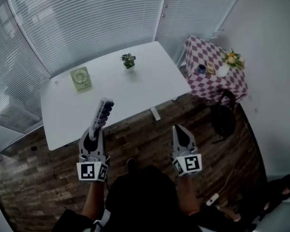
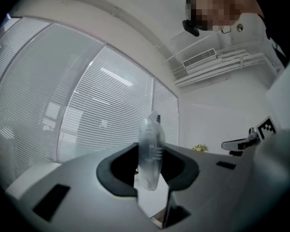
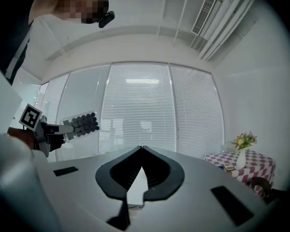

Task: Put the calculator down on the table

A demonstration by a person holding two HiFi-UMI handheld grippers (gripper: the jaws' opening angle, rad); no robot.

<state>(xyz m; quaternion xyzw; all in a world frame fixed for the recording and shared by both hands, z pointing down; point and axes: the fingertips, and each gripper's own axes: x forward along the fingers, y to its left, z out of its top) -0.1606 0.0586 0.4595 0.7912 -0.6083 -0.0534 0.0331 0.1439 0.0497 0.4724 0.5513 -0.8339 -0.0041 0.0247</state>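
Left gripper (image 1: 94, 129) clamped on slim pale calculator with dark round buttons (image 1: 104, 109), held edge-up in air over near-left edge of white rectangular table (image 1: 135, 93), apparently not touching it. Right gripper (image 1: 179, 129) jaws together, empty. Lowering onto table and release still to do.

Head view: high, looking steeply down on the white table (image 1: 135, 88), with the left gripper (image 1: 94, 131) and right gripper (image 1: 179, 127) close below. Left gripper view, right gripper view: each sits close behind its own jaws, facing level at the blinds (image 3: 140, 110). All three share the blinds and the flowers (image 1: 233, 58).
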